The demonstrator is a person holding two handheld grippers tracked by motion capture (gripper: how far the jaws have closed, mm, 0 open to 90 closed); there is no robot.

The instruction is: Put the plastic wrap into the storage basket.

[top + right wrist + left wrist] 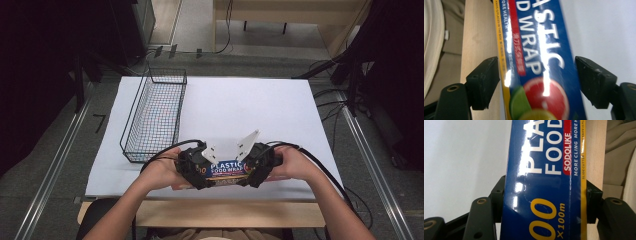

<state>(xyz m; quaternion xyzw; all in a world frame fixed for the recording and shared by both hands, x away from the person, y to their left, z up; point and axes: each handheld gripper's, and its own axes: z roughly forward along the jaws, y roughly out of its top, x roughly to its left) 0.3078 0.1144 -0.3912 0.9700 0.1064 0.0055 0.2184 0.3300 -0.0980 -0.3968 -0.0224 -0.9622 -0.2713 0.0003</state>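
Note:
A long blue box of plastic food wrap lies across the near edge of the white table top, held between both hands. My left gripper is shut on the box's left end; in the left gripper view its pads press both long sides of the box. My right gripper is at the right end. In the right gripper view the box lies between the jaws, which stand open, and the far pad is a little clear of it.
A black wire basket stands at the table's left, reaching to the far edge. The white sheet covers the table behind the box. A wooden strip runs along the near edge, close to the person's lap.

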